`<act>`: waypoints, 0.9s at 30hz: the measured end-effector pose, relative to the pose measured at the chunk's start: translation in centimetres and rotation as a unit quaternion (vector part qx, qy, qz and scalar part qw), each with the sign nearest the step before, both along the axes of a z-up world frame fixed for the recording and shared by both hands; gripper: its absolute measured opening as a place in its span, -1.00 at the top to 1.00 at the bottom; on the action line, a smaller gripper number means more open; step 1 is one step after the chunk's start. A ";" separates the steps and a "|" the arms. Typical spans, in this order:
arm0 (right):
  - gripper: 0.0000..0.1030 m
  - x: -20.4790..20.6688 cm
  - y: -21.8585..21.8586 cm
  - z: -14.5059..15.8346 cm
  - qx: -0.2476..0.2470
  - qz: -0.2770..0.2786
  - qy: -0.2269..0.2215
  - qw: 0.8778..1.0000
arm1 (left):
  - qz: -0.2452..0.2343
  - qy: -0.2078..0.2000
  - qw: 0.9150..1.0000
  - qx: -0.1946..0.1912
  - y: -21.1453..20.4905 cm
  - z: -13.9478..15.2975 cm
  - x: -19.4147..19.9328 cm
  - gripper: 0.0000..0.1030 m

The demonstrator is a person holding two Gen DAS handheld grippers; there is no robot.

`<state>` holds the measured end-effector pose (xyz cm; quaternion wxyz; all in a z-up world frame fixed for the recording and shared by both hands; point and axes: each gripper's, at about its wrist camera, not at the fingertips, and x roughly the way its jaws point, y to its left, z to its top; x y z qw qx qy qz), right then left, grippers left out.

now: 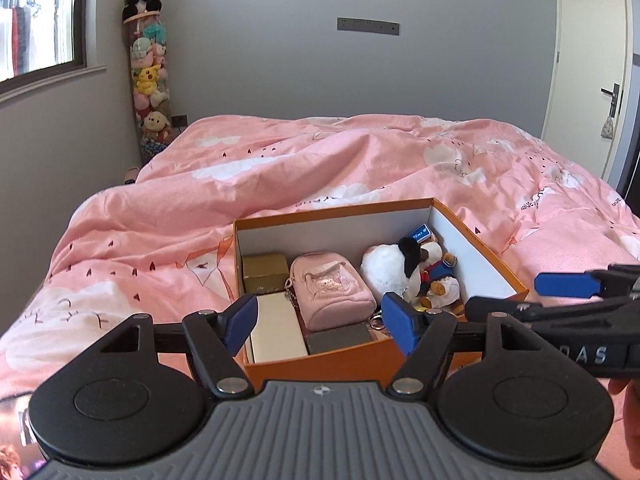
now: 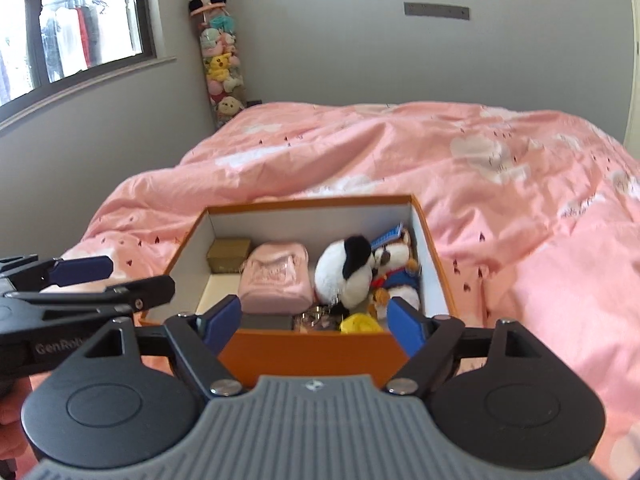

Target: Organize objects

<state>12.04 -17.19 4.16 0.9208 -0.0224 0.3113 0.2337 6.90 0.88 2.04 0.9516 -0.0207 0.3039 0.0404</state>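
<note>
On the bed's pink duvet (image 1: 320, 160) sits the orange box (image 1: 344, 364), holding a pink pouch (image 1: 328, 292) at centre and plush toys (image 1: 412, 276) toward 2 o'clock. Left claw (image 1: 326, 324) and right claw (image 2: 316, 322) both gape wide, empty, at the box's near edge.

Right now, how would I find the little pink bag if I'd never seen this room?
Look at the big bed with the pink quilt; an open orange box sits on it. Inside, the little pink bag lies in the middle, between a gold box and a white and black plush toy. It is the only pink thing in the box, shaped like a tiny backpack.
</note>
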 end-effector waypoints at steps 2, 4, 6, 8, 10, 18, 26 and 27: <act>-0.59 -0.4 0.1 -0.7 -0.009 -0.001 0.001 1.000 | 0.004 0.003 1.000 -0.006 0.2 -0.4 -0.1 -0.57; -0.60 -0.7 0.2 -1.3 -0.019 -0.007 -0.001 1.000 | 0.009 0.005 1.000 -0.008 0.2 -0.8 -0.3 -0.59; -0.67 -0.9 0.2 -1.8 -0.022 -0.008 -0.005 1.000 | 0.012 0.008 1.000 -0.008 0.2 -1.2 -0.4 -0.62; -0.69 -0.9 0.2 -2.1 -0.020 -0.010 -0.006 1.000 | 0.015 0.015 1.000 -0.014 0.2 -1.7 -0.5 -0.62; -0.69 -0.7 0.2 -2.3 -0.016 -0.011 -0.001 1.000 | 0.019 0.022 0.999 -0.021 0.3 -2.0 -0.5 -0.62; -0.71 -0.3 0.1 -2.8 -0.010 -0.015 0.008 1.000 | 0.029 0.040 0.998 -0.034 0.9 -2.8 -0.3 -0.63; -0.71 -0.2 -0.1 -3.2 -0.010 -0.022 0.011 1.000 | 0.040 0.061 0.997 -0.035 1.1 -3.6 0.2 -0.63; -0.71 -0.2 -0.1 -3.3 -0.010 -0.023 0.011 1.000 | 0.041 0.063 0.997 -0.035 1.1 -3.6 0.2 -0.63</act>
